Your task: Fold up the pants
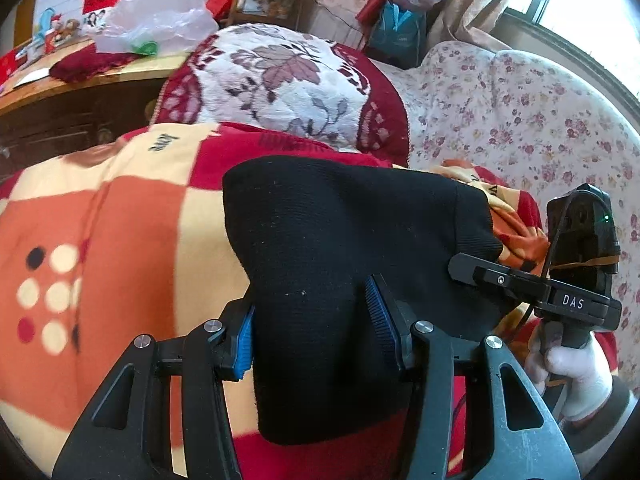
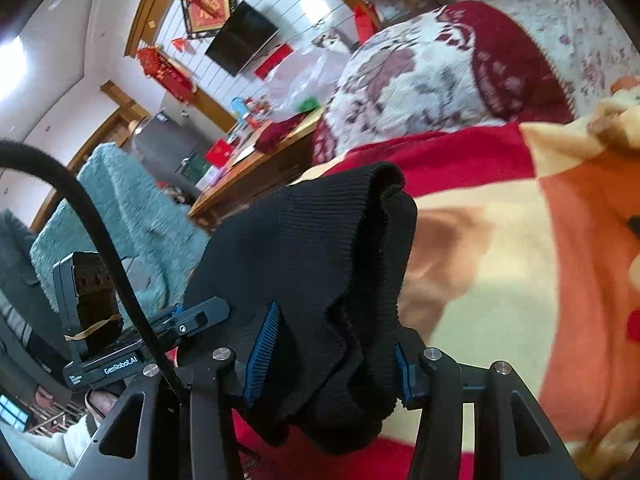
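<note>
Surface: checked orange-and-red blanket (image 1: 120,216) over the bed.
Pants: black knit pants (image 1: 340,240), one end lifted off the blanket between my two tools.
Left gripper (image 1: 316,332): clamped on bunched fabric.
Right gripper (image 2: 332,364): clamped on a thick wad.
Risk: I judge the uneven bunches could slip, skewing the fold.

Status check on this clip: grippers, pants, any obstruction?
Left gripper shut on black pants. Right gripper shut on them too. Pants bunched, lifted over checked blanket. Nothing in the way.
</note>
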Demonstrator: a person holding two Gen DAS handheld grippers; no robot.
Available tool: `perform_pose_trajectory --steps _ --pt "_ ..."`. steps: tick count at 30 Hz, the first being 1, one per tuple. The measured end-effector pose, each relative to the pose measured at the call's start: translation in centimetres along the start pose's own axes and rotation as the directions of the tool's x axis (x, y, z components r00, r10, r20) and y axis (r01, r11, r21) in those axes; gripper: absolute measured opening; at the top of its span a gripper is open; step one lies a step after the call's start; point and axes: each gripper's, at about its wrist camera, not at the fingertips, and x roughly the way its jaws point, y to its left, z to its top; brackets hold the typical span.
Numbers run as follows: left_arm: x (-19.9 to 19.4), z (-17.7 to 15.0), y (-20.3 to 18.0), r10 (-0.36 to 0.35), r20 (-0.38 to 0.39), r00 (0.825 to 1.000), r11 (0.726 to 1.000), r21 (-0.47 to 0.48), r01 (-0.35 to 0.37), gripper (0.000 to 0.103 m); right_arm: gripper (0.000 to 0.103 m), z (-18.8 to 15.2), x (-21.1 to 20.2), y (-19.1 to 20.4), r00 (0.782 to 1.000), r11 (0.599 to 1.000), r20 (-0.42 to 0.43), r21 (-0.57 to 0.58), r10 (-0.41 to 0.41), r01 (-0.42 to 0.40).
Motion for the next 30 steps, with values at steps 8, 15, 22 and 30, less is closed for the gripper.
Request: perform_pose_trajectory --steps 8,15,22,30 --pt "5.1 0.8 -0.6 0.034 -0.051 0.998 0.999 0.013 -0.033 0.05 0.049 1.6 0.9 -4.5 0.998 0.996 -0.01 0.054 -0.066 0.067" --pt "6.8 -0.3 -0.2 0.064 -0.055 0.996 0.998 0.019 -0.063 0.05 0.053 0.5 2.7 -7.1 0.993 0.991 -0.039 0.071 -0.111 0.113" --pt "6.8 -0.4 -0.4 0.082 -0.069 0.994 0.997 0.018 -0.081 0.052 0.059 0.5 2.6 -7.6 0.992 0.988 -0.043 0.091 -0.12 0.123" --pt "4.0 -0.7 -1.7 0.172 -0.043 0.984 0.985 0.025 -0.171 0.053 0.073 -0.2 -3.2 -4.0 0.955 0.952 0.058 0.114 -0.292 0.285"
